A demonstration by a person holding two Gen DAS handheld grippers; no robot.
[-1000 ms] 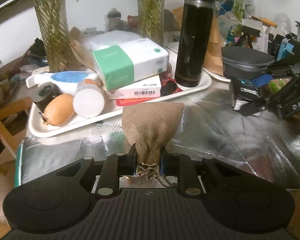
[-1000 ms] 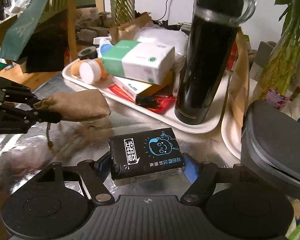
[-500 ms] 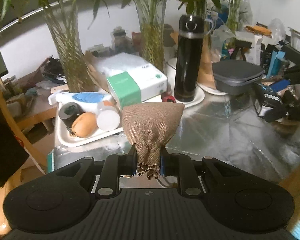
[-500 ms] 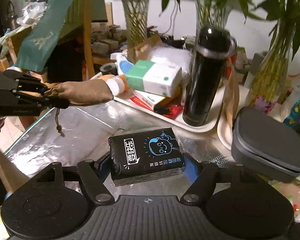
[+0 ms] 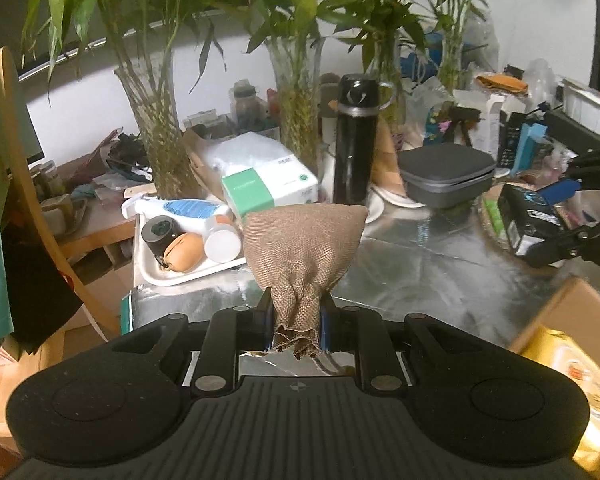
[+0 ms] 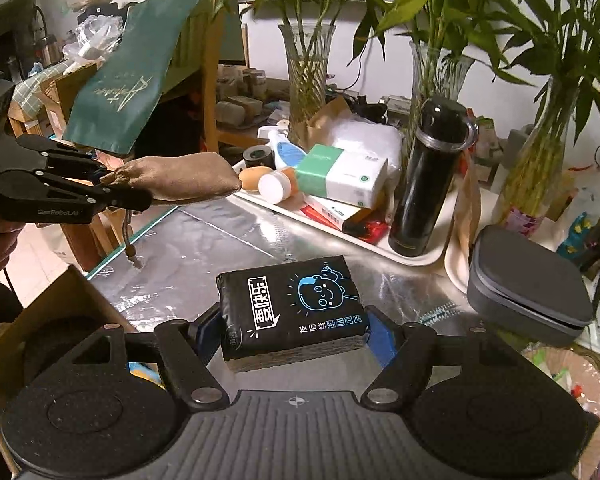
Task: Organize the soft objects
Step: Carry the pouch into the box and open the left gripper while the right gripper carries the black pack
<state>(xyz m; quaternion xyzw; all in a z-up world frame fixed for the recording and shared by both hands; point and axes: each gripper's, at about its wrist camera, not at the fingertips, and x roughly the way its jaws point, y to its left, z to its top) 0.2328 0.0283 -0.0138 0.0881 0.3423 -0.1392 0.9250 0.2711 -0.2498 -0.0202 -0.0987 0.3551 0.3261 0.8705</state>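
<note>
My left gripper (image 5: 296, 320) is shut on the gathered neck of a brown burlap pouch (image 5: 304, 244), held in the air above the silver table. The right wrist view shows the same pouch (image 6: 176, 178) sticking out of that gripper (image 6: 112, 190) at the left, its drawstring hanging down. A black tissue pack with a blue cartoon face (image 6: 292, 312) sits between the blue pads of my right gripper (image 6: 294, 334), which is shut on it and holds it off the table. In the left wrist view this pack (image 5: 530, 220) and the right gripper (image 5: 580, 216) appear at the far right.
A white tray (image 6: 340, 234) at the back carries a green-and-white tissue box (image 6: 340, 174), a black flask (image 6: 428, 176), small jars and a tape roll. A grey zip case (image 6: 528, 284) lies right. Glass vases of bamboo stand behind. A cardboard box (image 6: 48, 320) sits below left.
Both grippers have risen and drawn back from the tray, each still holding its object. The table looks lower and farther, and cardboard boxes have come into view at the frames' lower edges.
</note>
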